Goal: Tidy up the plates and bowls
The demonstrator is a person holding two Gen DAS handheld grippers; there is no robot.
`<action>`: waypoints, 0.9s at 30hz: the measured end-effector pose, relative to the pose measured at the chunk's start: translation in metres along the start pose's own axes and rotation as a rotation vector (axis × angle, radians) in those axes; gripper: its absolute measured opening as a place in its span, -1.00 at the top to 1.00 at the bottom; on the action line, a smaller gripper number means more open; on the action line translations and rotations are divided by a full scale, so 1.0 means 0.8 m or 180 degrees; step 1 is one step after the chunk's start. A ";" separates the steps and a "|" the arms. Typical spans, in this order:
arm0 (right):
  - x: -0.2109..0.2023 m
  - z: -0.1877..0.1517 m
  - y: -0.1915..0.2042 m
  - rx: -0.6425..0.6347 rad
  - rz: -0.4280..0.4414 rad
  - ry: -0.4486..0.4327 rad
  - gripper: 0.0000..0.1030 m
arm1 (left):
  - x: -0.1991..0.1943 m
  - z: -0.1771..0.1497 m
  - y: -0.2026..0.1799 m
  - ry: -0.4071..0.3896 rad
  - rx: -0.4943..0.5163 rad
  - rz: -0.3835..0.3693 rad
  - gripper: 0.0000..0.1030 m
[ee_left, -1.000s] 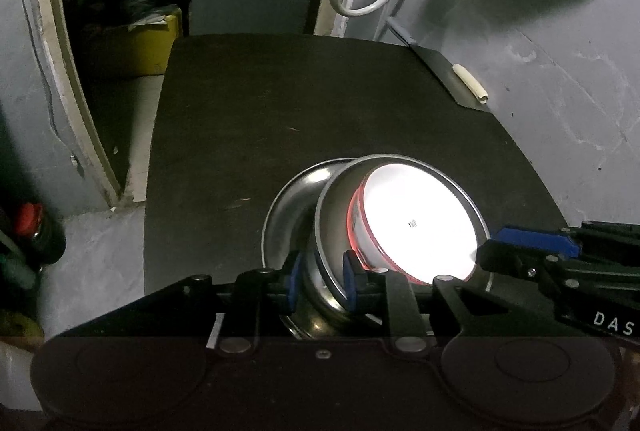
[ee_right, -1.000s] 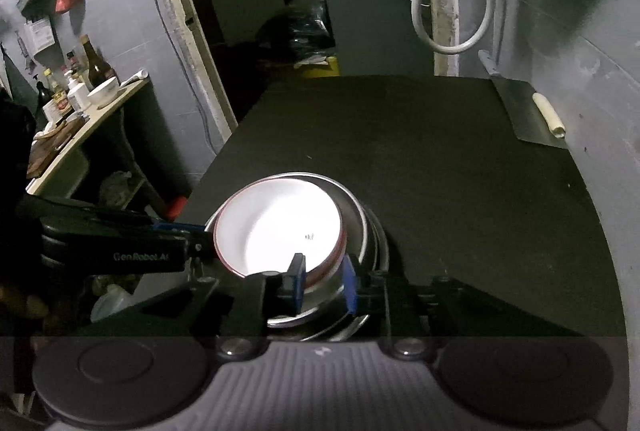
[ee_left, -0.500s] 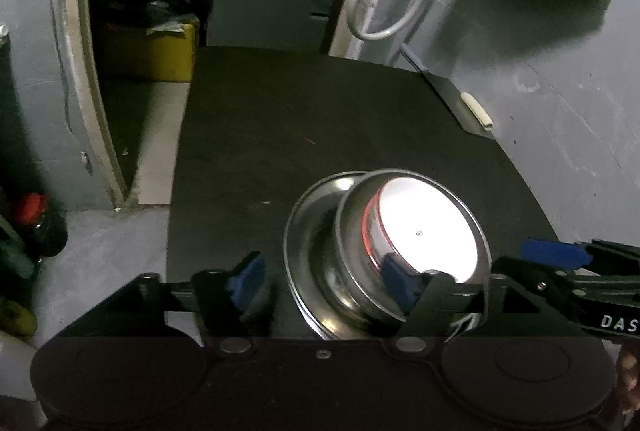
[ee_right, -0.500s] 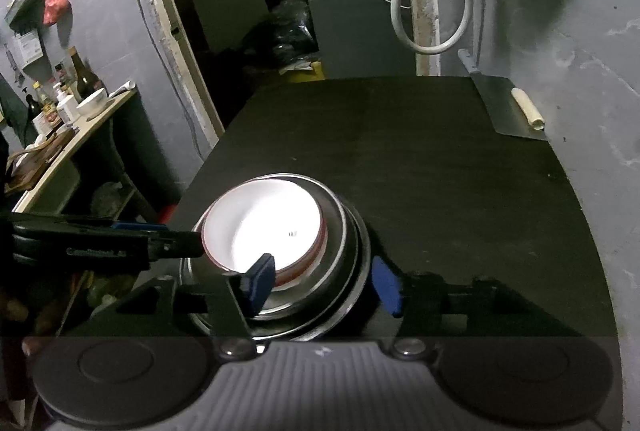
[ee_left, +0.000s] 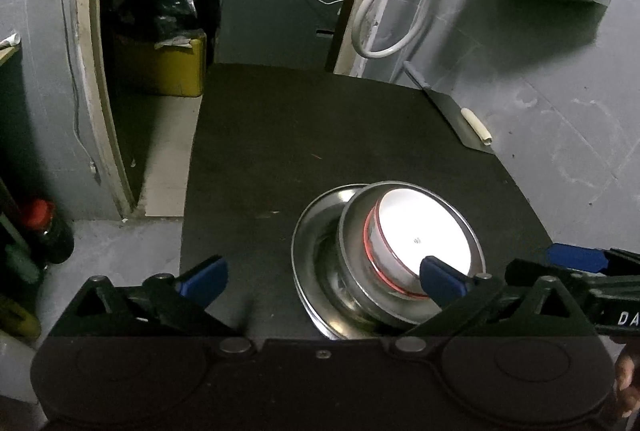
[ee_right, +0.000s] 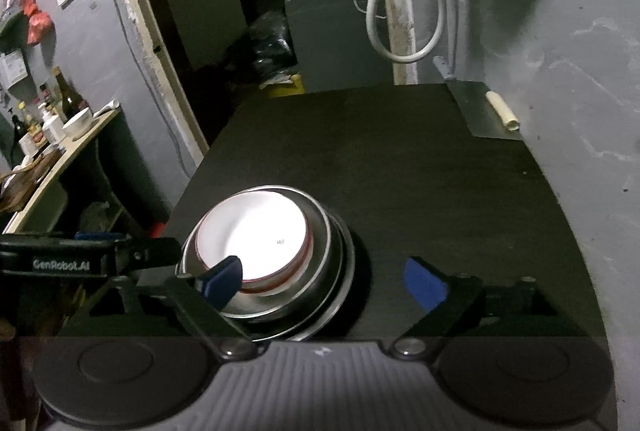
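both tools, left tool (ee_left: 322, 277) and right tool (ee_right: 324, 279), are opening, gripping nothing; lift straight off so the stack (ee_left: 400, 255) stays nested on the desk (ee_left: 320, 135).

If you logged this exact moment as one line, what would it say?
stack: white bowl in steel bowl on steel plate | left gripper: opening, holding nothing | right gripper: opening, holding nothing

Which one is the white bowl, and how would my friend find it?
Look at the black table; near its front edge sits one stack of dishes. The white bowl is on top, nested in a steel bowl over a steel plate. It alone is white with a red rim.
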State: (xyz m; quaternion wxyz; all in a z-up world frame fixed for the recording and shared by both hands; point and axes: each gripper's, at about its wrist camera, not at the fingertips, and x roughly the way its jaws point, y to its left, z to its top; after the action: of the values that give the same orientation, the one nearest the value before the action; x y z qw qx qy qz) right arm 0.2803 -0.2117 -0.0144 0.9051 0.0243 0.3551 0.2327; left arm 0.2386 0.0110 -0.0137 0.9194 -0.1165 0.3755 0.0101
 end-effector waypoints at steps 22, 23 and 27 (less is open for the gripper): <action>-0.064 -0.034 0.041 0.0143 -0.0264 -0.0201 -0.99 | -0.076 -0.030 0.016 -0.0213 0.0128 -0.0136 -0.98; -0.067 -0.036 0.043 0.0146 -0.0274 -0.0213 -0.99 | -0.079 -0.032 0.016 -0.0219 0.0137 -0.0145 -0.98; -0.080 -0.045 0.054 0.0174 -0.0317 -0.0263 -0.99 | -0.093 -0.040 0.019 -0.0253 0.0185 -0.0181 -0.98</action>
State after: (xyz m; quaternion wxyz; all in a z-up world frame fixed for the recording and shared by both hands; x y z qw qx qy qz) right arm 0.1980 -0.2055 0.0080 0.9285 0.0409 0.3244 0.1763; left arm 0.1621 0.0236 0.0126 0.9365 -0.0999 0.3354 -0.0223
